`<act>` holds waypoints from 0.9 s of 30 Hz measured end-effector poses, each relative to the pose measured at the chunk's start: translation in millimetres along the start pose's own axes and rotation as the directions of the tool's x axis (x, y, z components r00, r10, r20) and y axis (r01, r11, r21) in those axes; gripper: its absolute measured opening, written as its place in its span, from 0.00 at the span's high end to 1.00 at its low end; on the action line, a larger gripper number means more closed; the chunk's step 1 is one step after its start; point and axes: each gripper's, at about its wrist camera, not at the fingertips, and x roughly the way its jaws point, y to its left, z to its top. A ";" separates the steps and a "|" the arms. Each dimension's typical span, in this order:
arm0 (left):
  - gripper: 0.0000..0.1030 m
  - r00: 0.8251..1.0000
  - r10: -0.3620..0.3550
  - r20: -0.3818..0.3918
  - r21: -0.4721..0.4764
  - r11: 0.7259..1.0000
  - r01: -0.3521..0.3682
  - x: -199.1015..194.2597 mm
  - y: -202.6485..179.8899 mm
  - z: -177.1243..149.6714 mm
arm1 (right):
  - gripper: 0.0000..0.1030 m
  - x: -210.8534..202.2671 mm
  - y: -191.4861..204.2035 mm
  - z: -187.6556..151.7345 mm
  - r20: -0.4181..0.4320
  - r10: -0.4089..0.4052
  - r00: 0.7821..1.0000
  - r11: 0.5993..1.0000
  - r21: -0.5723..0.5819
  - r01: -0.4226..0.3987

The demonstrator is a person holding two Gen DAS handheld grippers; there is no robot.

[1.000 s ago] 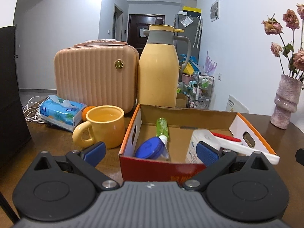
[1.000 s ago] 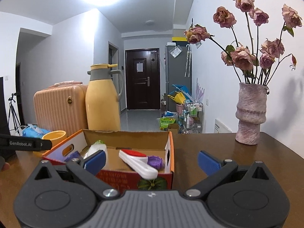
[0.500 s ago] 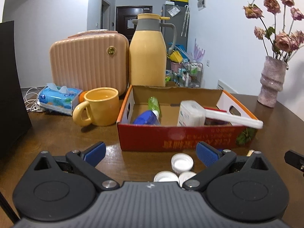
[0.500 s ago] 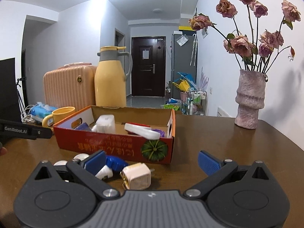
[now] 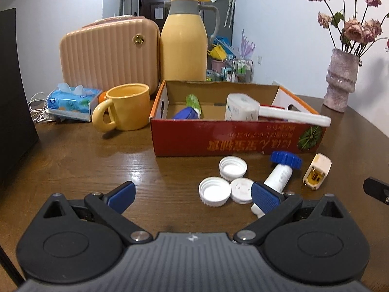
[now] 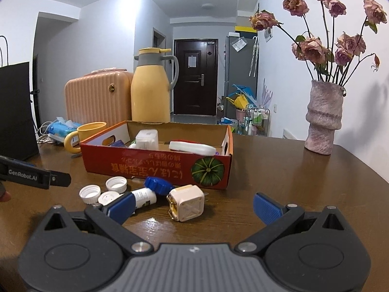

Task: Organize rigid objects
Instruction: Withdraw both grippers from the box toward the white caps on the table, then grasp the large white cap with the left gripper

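Wood table [image 5: 80, 160]: round ribbed caps [image 5: 233, 168].

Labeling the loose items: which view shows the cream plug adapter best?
Right wrist. The cream plug adapter lies near the frame's middle, large, with its crossed face and metal prongs clear, just ahead of the open right gripper. In the left wrist view it sits small toward the right edge, seen end-on.

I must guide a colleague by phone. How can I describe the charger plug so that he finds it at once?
Find the red cardboard box on the table. Before its pumpkin picture lies the charger plug, a cream cube with metal prongs. Its neighbours are round: white caps and a blue-capped tube.
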 end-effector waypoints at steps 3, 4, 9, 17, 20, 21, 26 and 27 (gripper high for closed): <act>0.00 1.000 0.003 -0.017 0.011 1.000 -0.003 2.9 0.5 -3.3 | 0.00 1.9 0.5 -0.5 -0.006 0.000 1.000 1.000 0.000 0.000; 0.00 1.000 0.004 -0.022 0.015 1.000 -0.003 3.9 0.6 -4.1 | 0.00 2.7 0.5 -0.6 -0.008 0.001 1.000 1.000 0.000 -0.001; 0.00 0.999 0.006 -0.045 0.048 0.999 -0.004 12.7 -0.2 -6.4 | 0.00 8.9 -1.0 -4.0 -0.019 -0.004 1.000 1.000 0.015 0.005; 0.00 0.994 0.041 -0.101 0.105 0.994 -0.031 43.9 -4.0 -11.8 | 0.00 25.9 -2.1 -9.8 -0.041 -0.016 0.999 0.999 0.043 0.017; 0.00 0.993 0.036 -0.111 0.112 0.993 -0.024 53.8 -4.8 -10.1 | 0.00 30.7 -3.1 -11.0 -0.042 -0.022 0.999 0.998 0.055 0.024; 0.00 0.993 0.038 -0.114 0.117 0.993 -0.024 57.5 -5.6 -10.0 | 0.00 31.9 -3.5 -11.4 -0.043 -0.022 0.999 0.998 0.059 0.025; 0.08 0.991 0.041 -0.125 0.136 0.990 -0.023 71.4 -10.5 -8.6 | 0.00 40.1 -6.6 -12.8 -0.052 -0.034 0.998 0.996 0.080 0.038; 0.14 0.992 0.038 -0.122 0.139 0.990 -0.021 72.9 -11.4 -8.2 | 0.00 41.1 -7.1 -13.1 -0.054 -0.034 0.998 0.996 0.084 0.038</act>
